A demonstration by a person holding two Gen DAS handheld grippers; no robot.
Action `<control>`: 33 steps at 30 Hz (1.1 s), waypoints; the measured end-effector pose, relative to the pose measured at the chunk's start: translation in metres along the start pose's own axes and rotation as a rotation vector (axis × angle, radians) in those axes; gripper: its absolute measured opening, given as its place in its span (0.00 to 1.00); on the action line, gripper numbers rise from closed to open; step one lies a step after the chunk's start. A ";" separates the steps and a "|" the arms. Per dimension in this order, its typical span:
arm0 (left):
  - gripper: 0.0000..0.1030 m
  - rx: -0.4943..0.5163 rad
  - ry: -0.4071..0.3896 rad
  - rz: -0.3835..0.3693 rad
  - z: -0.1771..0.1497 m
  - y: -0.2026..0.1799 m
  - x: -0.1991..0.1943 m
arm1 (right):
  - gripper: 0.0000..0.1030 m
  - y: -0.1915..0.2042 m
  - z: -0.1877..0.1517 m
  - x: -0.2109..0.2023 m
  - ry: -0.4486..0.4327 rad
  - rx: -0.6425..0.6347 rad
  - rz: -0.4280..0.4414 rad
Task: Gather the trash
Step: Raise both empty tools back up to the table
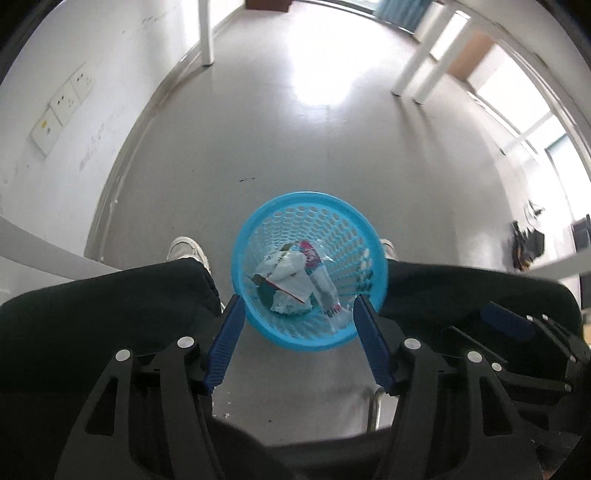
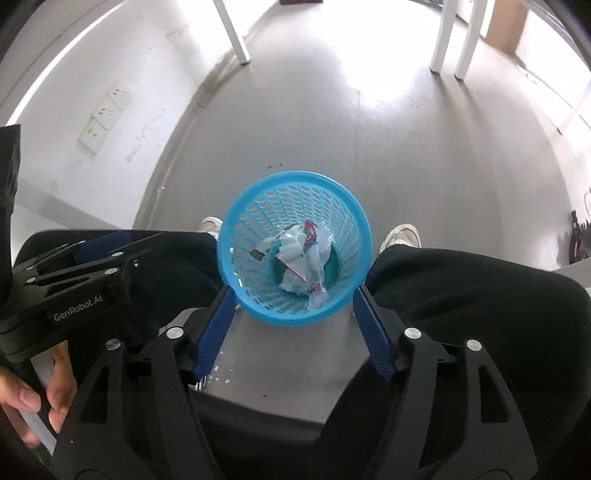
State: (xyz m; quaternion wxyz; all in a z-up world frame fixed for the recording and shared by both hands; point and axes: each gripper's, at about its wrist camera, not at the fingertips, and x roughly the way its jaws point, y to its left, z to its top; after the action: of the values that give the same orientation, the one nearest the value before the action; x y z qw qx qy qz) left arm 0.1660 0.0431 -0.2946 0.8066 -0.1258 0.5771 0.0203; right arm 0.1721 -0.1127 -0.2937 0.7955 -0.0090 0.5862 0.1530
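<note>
A blue perforated waste basket (image 1: 258,221) (image 2: 255,188) stands on the grey floor between a seated person's legs. Crumpled white wrappers and clear plastic trash (image 1: 291,277) (image 2: 306,254) lie at its bottom. My left gripper (image 1: 299,301) hangs high above the basket and points down at it, open, with nothing between its blue fingers (image 1: 225,343). My right gripper (image 2: 293,291) hovers over the same basket, open and holding nothing. The right wrist view also shows the left gripper's black body (image 2: 74,280) at the left, held by a hand (image 2: 55,387).
The person's dark trouser legs (image 1: 110,306) (image 2: 461,295) and pale shoes (image 1: 188,251) (image 2: 400,236) flank the basket. White table legs (image 1: 205,33) (image 2: 448,37) stand at the far end. A wall with sockets (image 1: 62,107) runs along the left. A metal chair frame (image 1: 373,410) shows below.
</note>
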 end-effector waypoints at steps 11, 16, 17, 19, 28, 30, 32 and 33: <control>0.80 0.065 -0.173 -0.039 -0.052 0.000 -0.083 | 0.79 0.010 -0.045 -0.097 -0.192 -0.086 0.072; 0.91 0.097 -0.289 -0.053 -0.073 0.004 -0.128 | 0.85 0.012 -0.061 -0.140 -0.291 -0.110 0.088; 0.93 0.103 -0.312 -0.054 -0.075 0.004 -0.135 | 0.86 0.011 -0.063 -0.147 -0.303 -0.109 0.093; 0.94 0.123 -0.357 -0.048 -0.078 0.005 -0.151 | 0.88 0.011 -0.068 -0.160 -0.332 -0.109 0.099; 0.94 0.176 -0.525 -0.045 -0.089 0.007 -0.223 | 0.91 0.024 -0.075 -0.222 -0.473 -0.169 0.108; 0.94 0.184 -0.559 -0.045 -0.088 0.007 -0.238 | 0.91 0.029 -0.074 -0.235 -0.503 -0.180 0.113; 0.94 0.183 -0.585 -0.058 -0.085 0.008 -0.251 | 0.92 0.034 -0.071 -0.250 -0.542 -0.196 0.110; 0.94 0.181 -0.596 -0.063 -0.082 0.008 -0.257 | 0.92 0.036 -0.069 -0.254 -0.553 -0.201 0.109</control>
State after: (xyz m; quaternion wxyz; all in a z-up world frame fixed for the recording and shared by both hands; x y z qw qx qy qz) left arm 0.0030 0.0611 -0.0803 0.9485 -0.0597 0.3105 -0.0202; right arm 0.0310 -0.1505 -0.0716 0.9108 -0.0142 0.3286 0.2495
